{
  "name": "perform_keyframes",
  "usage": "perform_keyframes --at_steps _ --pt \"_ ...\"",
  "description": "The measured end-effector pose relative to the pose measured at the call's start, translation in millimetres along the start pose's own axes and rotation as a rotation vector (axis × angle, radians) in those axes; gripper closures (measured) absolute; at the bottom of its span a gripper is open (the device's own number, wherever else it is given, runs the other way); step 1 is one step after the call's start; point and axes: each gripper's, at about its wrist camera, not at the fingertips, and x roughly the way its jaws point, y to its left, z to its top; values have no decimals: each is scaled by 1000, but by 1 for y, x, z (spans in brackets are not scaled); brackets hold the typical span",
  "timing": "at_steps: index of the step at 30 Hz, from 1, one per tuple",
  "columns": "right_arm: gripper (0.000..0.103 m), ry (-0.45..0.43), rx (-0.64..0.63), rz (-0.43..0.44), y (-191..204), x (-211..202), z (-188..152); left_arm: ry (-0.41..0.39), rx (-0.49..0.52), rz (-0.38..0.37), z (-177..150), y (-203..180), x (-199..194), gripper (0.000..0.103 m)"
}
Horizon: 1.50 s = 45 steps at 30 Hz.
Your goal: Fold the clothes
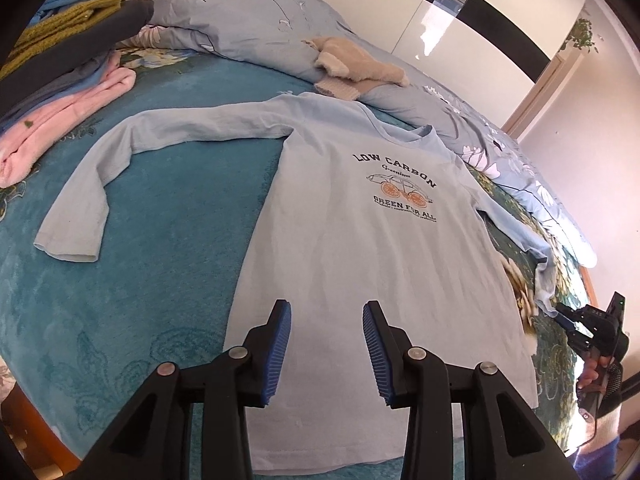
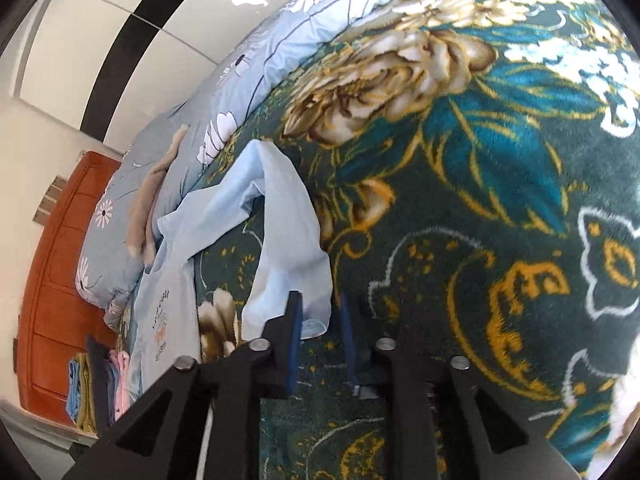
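Observation:
A light blue long-sleeve shirt [image 1: 352, 248] with a "LOW CARBON" print lies face up on the bed. Its left sleeve [image 1: 100, 168] is spread out and bent. My left gripper [image 1: 326, 320] is open and empty, hovering over the shirt's lower body. The right sleeve [image 2: 288, 240] lies on the flowered blanket [image 2: 460, 200]. My right gripper [image 2: 320, 304] is open with the sleeve's cuff [image 2: 312, 320] at the tips of its fingers; it also shows in the left wrist view [image 1: 560, 314] at the sleeve's end.
A pile of pink, blue, dark and green clothes [image 1: 68, 80] sits at the far left. A beige garment [image 1: 356, 68] lies on the grey flowered duvet [image 1: 248, 20] behind the shirt. Teal blanket [image 1: 160, 280] covers the bed. An orange headboard [image 2: 60, 280] stands beyond.

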Motion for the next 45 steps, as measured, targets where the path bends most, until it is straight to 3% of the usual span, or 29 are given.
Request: perform_keyframes --at_steps 4,5,6,9,16,20,25,28,31,33,37,42,43,45 --pt "78 -8 16 20 4 5 -3 0 -6 -3 -2 1 0 55" --pt "84 -14 7 6 7 6 -3 3 -10 -4 -2 1 1 55" --pt "99 -22 -3 -9 9 6 -4 5 -11 -5 -3 0 2 55" --pt "100 -36 -37 -36 11 -1 7 16 3 4 -2 -3 4 55" --pt "100 -264 -264 -337 37 -53 119 14 16 31 7 -6 8 53" --pt "100 -225 -234 -408 23 -31 170 24 -9 30 9 -4 16 52" --pt "100 -142 -130 -405 -12 8 182 53 1 43 7 -6 23 52" --pt "99 -185 -120 -348 -18 -1 175 51 0 54 8 -2 21 50" --pt "92 -212 -61 -285 -28 -19 171 50 -13 52 10 2 22 49" --pt "86 -205 -24 -267 -37 -24 166 50 -23 50 11 4 23 49" --pt "85 -157 40 -234 -52 -17 152 43 -26 32 15 3 24 49" --pt "78 -186 78 -237 -52 -8 146 26 -13 11 18 -5 24 49" --pt "78 -193 85 -238 -52 -6 145 23 -12 8 18 -6 25 48" --pt "101 -194 83 -236 -45 -4 145 19 -16 1 18 -7 26 48"
